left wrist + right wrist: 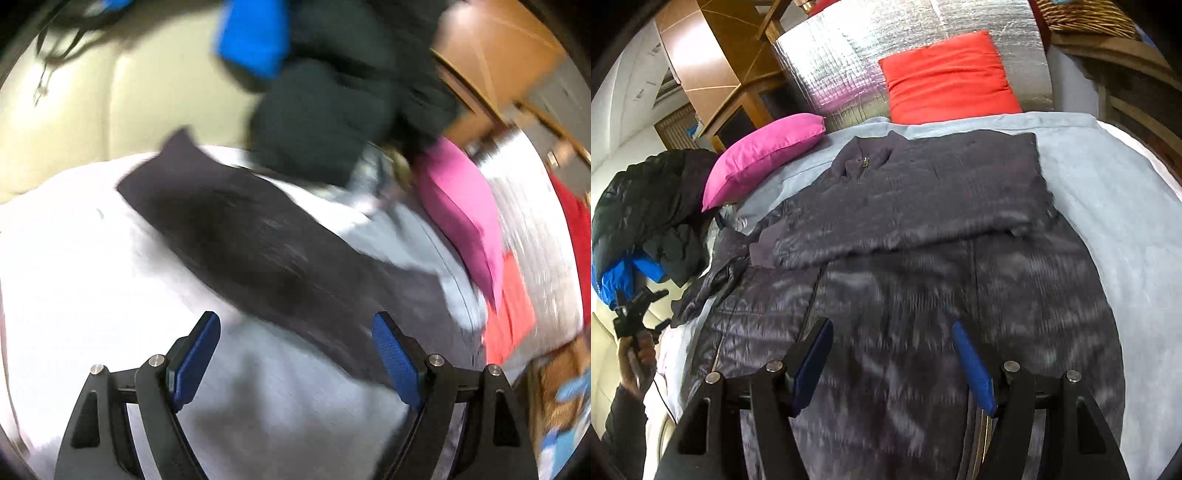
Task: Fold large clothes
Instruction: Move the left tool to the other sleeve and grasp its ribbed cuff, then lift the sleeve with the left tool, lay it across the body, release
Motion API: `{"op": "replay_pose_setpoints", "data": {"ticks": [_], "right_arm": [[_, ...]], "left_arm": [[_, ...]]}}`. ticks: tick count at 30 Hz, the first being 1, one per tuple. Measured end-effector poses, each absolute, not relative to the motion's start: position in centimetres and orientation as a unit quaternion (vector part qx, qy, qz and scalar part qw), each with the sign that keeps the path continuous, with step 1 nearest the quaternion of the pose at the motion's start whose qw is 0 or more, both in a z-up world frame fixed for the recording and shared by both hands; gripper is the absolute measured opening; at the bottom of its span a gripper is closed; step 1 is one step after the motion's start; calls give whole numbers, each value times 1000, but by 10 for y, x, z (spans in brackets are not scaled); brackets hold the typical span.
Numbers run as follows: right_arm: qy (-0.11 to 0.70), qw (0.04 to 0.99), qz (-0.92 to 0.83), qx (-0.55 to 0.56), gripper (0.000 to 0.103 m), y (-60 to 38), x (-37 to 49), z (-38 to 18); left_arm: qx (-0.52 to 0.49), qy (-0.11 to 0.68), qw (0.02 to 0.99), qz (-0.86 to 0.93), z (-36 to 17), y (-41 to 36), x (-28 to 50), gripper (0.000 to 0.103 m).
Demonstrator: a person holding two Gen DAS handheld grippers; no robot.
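Observation:
A large dark grey quilted jacket lies spread on the pale bed cover, collar and zip at the far end, one sleeve folded across its chest. My right gripper is open and empty, just above the jacket's lower body. In the blurred left wrist view a dark sleeve or side of the jacket stretches diagonally over the bed cover. My left gripper is open and empty near that dark cloth's near edge. The left gripper also shows in the right wrist view, at the bed's left side.
A pile of dark and blue puffy clothes sits at the bed's left, also in the left wrist view. A pink pillow and a red pillow lie at the head against a silver quilted panel. A wooden cabinet stands behind.

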State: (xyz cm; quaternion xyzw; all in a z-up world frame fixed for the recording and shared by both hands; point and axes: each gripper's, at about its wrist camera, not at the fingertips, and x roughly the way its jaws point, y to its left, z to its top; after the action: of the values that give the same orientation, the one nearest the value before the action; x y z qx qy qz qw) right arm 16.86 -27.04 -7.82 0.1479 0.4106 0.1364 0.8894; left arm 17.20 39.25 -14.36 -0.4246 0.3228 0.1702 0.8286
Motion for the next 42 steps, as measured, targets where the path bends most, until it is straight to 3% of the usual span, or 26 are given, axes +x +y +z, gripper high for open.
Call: {"op": "replay_pose_setpoints", "data": {"ticks": [9, 11, 12, 16, 22, 32, 36, 42], "right_arm": [[426, 882, 130, 157, 71, -262, 155, -97], [426, 881, 128, 160, 71, -261, 155, -98], [425, 882, 129, 161, 71, -261, 156, -98], [421, 883, 129, 165, 71, -260, 157, -100], [403, 889, 133, 172, 71, -263, 152, -97], [344, 900, 160, 217, 71, -289, 154, -78], [322, 899, 163, 247, 71, -304, 153, -78], [293, 894, 156, 302, 71, -337, 146, -84]], "left_arm": [[-508, 319, 773, 209, -190, 457, 190, 81], [-498, 321, 774, 224, -190, 462, 191, 54], [-493, 335, 767, 237, -192, 465, 194, 28], [-470, 343, 773, 254, -182, 463, 193, 17], [-299, 293, 868, 266, -86, 387, 191, 17], [-122, 199, 967, 103, 65, 194, 228, 16], [-68, 203, 976, 28, 83, 103, 254, 16], [-28, 247, 966, -63, 66, -26, 291, 17]]}}
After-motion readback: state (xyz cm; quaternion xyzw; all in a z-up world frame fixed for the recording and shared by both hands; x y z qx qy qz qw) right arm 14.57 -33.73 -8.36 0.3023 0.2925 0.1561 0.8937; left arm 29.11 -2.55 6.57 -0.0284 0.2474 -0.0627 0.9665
